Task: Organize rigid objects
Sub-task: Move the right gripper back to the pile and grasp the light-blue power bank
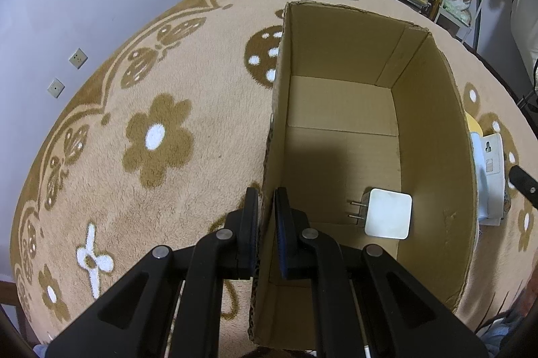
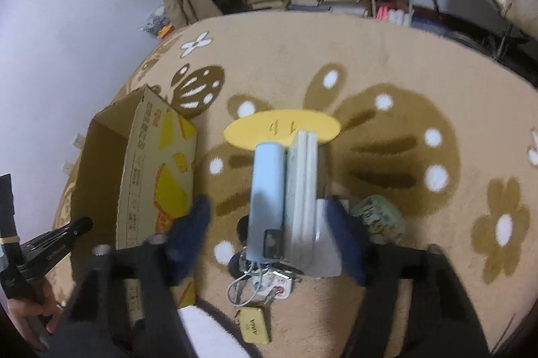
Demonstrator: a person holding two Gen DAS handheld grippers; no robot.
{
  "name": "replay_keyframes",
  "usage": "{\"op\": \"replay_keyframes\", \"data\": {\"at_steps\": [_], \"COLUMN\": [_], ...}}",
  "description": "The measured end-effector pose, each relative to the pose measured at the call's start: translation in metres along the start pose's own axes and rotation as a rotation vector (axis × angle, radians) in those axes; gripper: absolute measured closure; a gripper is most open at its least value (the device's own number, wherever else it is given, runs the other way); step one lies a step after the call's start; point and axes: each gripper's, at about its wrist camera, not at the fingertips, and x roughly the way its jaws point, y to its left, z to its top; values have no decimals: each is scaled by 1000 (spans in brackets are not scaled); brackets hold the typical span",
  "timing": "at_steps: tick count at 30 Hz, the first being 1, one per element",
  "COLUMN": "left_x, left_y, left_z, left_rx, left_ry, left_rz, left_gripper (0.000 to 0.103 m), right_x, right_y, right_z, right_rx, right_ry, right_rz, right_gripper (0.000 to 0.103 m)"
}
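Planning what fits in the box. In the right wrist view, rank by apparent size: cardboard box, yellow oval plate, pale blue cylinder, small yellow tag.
1. cardboard box
2. yellow oval plate and pale blue cylinder: similar; the cylinder lies nearer, so unranked
3. small yellow tag

Charger (image 1: 388, 216) in box (image 1: 433, 136); power bank (image 2: 265, 189) right of box, on rug (image 2: 437, 62).

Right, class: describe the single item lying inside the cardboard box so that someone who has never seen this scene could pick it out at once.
Find the open cardboard box standing on the beige flowered blanket. Look down to its floor, in the near corner by the right wall. There lies a flat white square charger with rounded corners and two metal prongs sticking out of its left side; nothing else is in the box.
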Motion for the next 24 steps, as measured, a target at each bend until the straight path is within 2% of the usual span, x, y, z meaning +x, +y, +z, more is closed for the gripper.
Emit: {"op": "replay_keyframes", "data": {"at_steps": [2,4,5,10,15,21,24], "left_x": [0,1,1,1,1,1,1], "left_y": [-1,-1,-1,-1,-1,0,2], "left_z": [0,0,0,0,0,0,0], "left_rx": [2,3,4,2,4,-5,-18], "left_ry": [-1,-1,-2,-1,-2,-2,1], "left_rz": [2,4,4,2,5,0,-12], "left_gripper": [94,94,94,94,94,94,94], "right_x": [2,4,5,15,27,38,48], "right_y": [1,5,8,21,29,49,50], "right_z": [-1,-3,-3,-5,-6,-10,-12], "right_rx": [1,-15,-24,-71,-110,-226,-230], "right_ry": [4,8,11,25,35,20,39], "right_rz": [21,45,48,21,-55,-199,-218], "right_gripper": [42,48,54,56,56,56,55]}}
